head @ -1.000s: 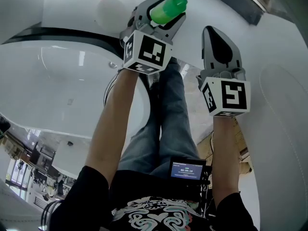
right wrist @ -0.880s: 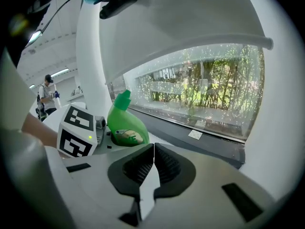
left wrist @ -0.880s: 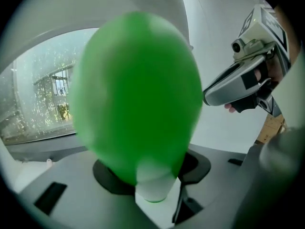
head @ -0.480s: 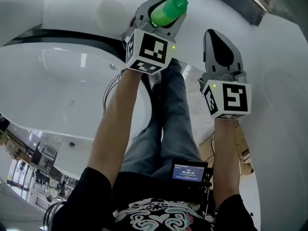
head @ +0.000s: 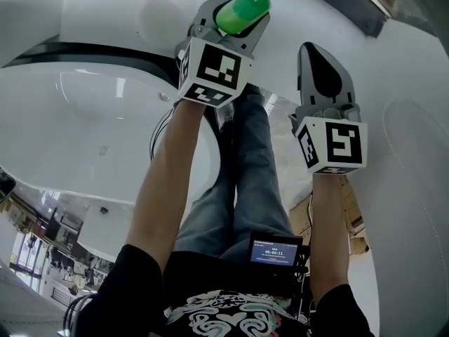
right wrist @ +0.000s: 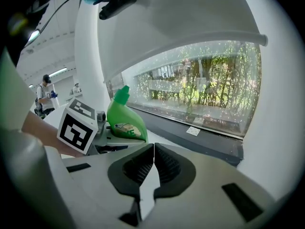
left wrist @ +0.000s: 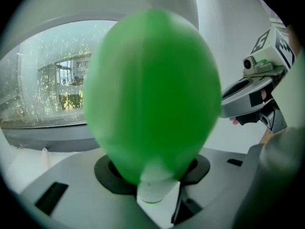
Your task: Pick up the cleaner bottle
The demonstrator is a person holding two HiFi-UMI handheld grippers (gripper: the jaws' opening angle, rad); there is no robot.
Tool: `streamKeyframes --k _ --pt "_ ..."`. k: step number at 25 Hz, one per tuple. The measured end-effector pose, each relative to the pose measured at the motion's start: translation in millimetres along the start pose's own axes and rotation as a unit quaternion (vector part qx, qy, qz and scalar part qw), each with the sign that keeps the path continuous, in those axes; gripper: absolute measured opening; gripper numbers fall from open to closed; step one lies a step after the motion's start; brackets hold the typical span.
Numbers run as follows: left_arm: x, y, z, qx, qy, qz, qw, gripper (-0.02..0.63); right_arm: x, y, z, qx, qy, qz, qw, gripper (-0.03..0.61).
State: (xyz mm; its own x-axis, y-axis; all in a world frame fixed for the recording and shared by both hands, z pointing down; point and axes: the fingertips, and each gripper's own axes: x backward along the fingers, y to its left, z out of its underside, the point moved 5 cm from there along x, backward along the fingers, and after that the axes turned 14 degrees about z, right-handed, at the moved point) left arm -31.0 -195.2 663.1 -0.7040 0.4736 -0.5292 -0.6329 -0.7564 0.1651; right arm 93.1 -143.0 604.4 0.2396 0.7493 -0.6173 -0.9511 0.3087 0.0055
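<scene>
One green cleaner bottle (head: 245, 10), two grippers, left gripper (head: 233, 14) and right gripper (head: 309, 48), one small screen (head: 276, 248)

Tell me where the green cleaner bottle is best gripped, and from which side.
Grip the cleaner bottle across its broad lower body, coming from the near side in the head view, as the left gripper does; its jaws have just been closing with the bottle between them. The body offers most gripping surface, while the tapering neck would likely slip.
</scene>
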Motion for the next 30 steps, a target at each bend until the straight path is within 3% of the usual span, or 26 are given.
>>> streamKeyframes --k 8,30 --pt "6.8 -1.0 -2.8 0.0 -0.007 -0.013 0.9999 0.204 2.9 -3.6 -0.7 -0.001 -0.002 0.005 1.0 0.026" --pt "30.7 -20.8 -17.2 0.0 -0.037 0.007 0.9993 0.192 11.6 -0.8 -2.2 -0.001 -0.005 0.003 1.0 0.026"
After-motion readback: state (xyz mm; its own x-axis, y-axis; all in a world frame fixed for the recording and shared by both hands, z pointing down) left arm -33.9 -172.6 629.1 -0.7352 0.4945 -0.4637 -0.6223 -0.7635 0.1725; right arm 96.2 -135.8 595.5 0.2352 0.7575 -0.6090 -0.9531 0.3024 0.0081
